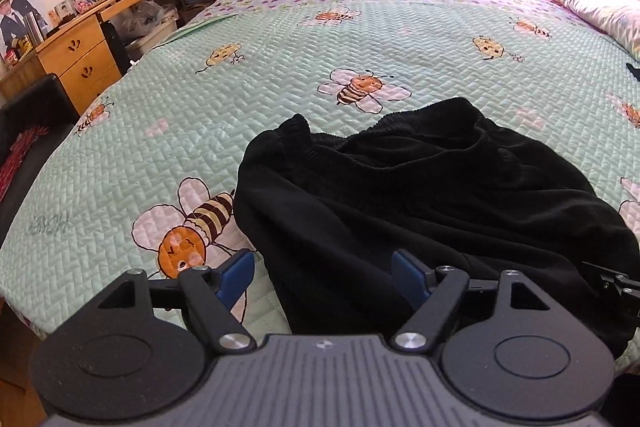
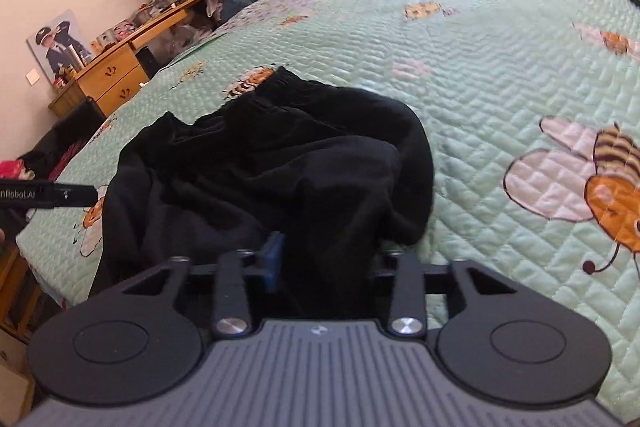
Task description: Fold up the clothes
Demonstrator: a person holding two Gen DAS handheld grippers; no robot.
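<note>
Only one garment, black soft shorts (image 1: 420, 195) with a gathered elastic waistband, lies crumpled on the quilted mint bedspread (image 1: 240, 99) printed with bees. Left gripper (image 1: 323, 277) stands wide above its near edge. Right gripper (image 2: 320, 259) seems closed on a black fold, though one blue pad (image 2: 273, 259) only shows.

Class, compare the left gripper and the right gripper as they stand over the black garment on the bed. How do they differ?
The left gripper has its jaws spread wide and holds nothing; the right gripper has its jaws drawn in on a bunch of the black garment. The left gripper sits at the garment's left edge, one blue pad over the bee-print quilt; the right gripper is buried in cloth. Both have blue pads and point down at the same garment.
</note>
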